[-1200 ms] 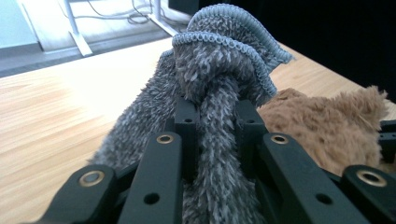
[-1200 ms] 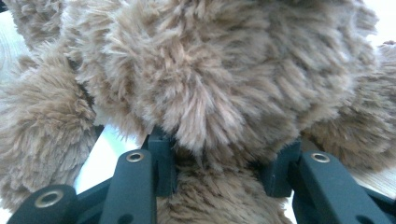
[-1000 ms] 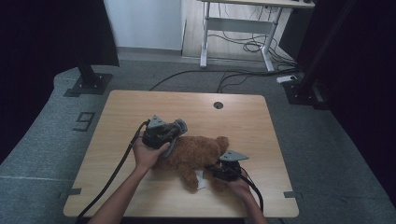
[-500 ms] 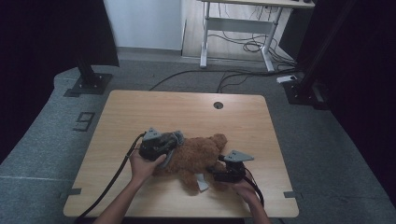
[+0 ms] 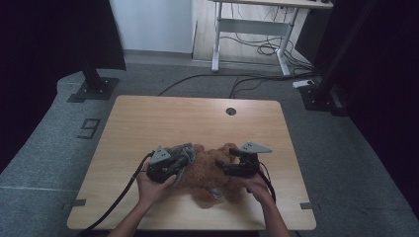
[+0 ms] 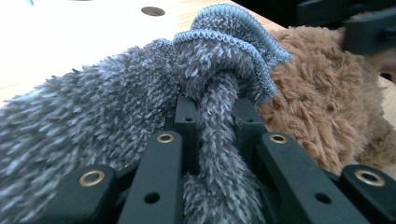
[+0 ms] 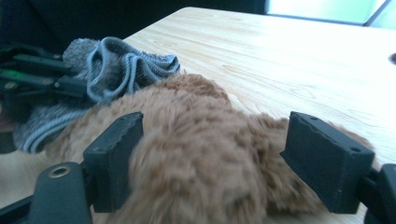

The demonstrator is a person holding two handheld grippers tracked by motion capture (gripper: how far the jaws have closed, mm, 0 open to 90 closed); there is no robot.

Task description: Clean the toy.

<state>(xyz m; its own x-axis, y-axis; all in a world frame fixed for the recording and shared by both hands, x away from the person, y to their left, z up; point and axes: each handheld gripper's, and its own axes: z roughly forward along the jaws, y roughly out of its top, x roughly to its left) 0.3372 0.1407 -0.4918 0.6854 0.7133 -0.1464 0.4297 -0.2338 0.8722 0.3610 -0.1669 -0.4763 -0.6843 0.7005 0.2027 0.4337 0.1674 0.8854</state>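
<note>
- One brown plush toy [image 5: 210, 174] lies on the near half of the tabletop [image 5: 173, 118], between the two hands.
- One grey fuzzy cloth [image 5: 182, 157] with a ribbed blue-grey hem sits at the toy's left side, touching its fur.
- Two tongs are in play, one in each hand, each trailing a black cable.
- The left tongs [image 6: 211, 123] are pressed together on a twisted strand of the grey cloth; in the left gripper view the strand runs up between the black jaws and bunches into a knot-like fold just past them, with the brown fur right behind it.
- The right tongs [image 7: 212, 156] stand spread, having just been opening. The toy's rounded brown bulk sits between the jaws; the left pad lies against the fur, the right pad stands clear of it.
- In the high view the left tongs [image 5: 170, 163] lie at the toy's left edge and the right tongs [image 5: 232, 168] over its right part, with a grey three-cornered plate on top of each.
- One round dark hole [image 5: 230, 111] marks the far middle of the tabletop.
- One piece of writing can be read: a dark figure "9" [image 5: 89, 128] on the grey floor left of the tabletop.
- One small pale tag [image 5: 215, 193] shows at the toy's near edge; nothing on it can be read.
</note>
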